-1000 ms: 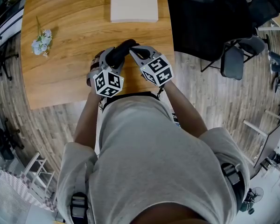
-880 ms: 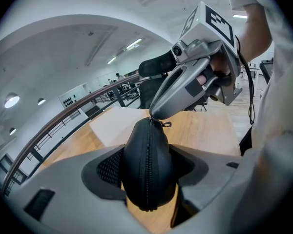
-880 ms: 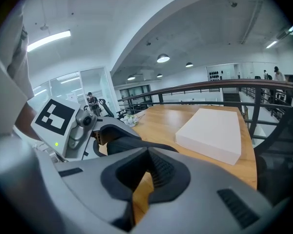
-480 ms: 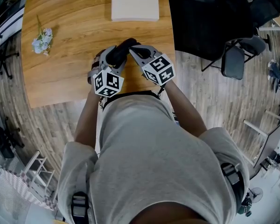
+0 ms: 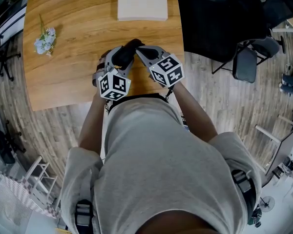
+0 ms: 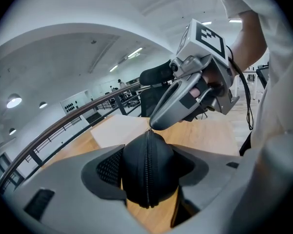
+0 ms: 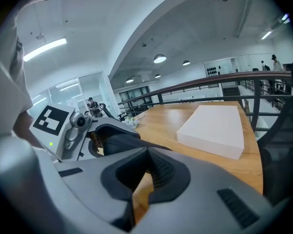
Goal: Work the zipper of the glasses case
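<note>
Head view, glasses case [image 5: 124, 55] seemingly near table [image 5: 68, 67] edge

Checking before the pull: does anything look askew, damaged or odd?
Nothing stands out. The glasses case sits straight in the left gripper, zipper intact and closed; the right gripper is shut at its top end.

A wooden bench [image 5: 73, 57] stands on grey plank floor [image 5: 219, 101]; black chairs [image 5: 244, 62] sit right of the bench (a railing [image 7: 195, 84] runs beyond it), under ceiling lights [image 7: 159, 58].
</note>
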A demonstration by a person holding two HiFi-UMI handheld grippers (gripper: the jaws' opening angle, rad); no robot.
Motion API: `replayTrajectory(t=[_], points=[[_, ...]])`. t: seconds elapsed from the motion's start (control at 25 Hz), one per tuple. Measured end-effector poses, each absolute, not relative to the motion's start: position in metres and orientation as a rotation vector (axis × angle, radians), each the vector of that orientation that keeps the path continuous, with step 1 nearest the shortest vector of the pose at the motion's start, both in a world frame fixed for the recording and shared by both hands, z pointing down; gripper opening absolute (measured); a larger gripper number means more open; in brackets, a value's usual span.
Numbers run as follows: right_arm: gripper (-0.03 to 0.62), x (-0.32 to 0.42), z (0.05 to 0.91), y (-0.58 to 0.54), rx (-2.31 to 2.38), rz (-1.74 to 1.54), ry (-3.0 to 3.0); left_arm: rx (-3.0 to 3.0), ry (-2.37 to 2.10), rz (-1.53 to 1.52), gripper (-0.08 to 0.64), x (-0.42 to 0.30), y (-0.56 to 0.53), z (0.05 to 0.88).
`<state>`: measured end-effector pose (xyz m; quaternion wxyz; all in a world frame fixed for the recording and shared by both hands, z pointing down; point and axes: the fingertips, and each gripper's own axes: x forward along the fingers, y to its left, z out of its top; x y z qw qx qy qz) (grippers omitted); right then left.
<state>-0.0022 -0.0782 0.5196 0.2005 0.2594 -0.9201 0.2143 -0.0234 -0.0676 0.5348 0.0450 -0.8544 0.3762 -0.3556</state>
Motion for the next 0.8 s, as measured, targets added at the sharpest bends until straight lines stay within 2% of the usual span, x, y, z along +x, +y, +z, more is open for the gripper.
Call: replayTrajectory(t=[0.48, 0.8], points=[[0.025, -0.013, 0.506, -0.066, 0.676, 0.573, -2.617, -2.63, 1.141, -1.117, 0.268, -0.017, -0.072, 0.539], [0.025, -0.011, 0.497, -0.066, 0.652, 0.621, -2.659, -2.624, 1.157, -1.016, 0.27, -0.015, -0.071, 0.533]])
